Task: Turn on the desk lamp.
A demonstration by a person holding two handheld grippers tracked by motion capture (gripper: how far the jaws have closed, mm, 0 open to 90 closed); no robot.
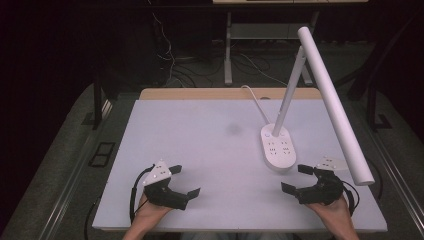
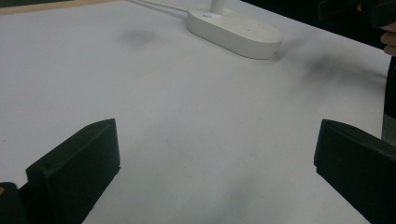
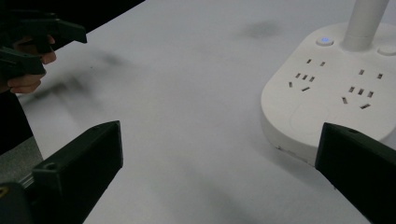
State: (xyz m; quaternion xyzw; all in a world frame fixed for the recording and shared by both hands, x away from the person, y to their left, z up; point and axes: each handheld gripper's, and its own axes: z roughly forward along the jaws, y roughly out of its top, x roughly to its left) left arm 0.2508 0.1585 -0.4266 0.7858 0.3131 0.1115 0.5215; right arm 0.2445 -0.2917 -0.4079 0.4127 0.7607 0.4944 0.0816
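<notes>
On the white table (image 1: 200, 150), the left gripper (image 1: 184, 181) at seven o'clock and right gripper (image 1: 297, 179) at five o'clock both gape wide, empty, the lamp base (image 1: 278, 146) just beyond the right.

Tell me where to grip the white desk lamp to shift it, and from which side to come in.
Probably the slanted stem, low down just above the socket base. The base is broad, flat and low, too wide for the jaws, while the stem is a slim tube. Come in with the right gripper, which sits open nearest the base, from the person's side, staying under the long lamp head overhanging to the right.
</notes>
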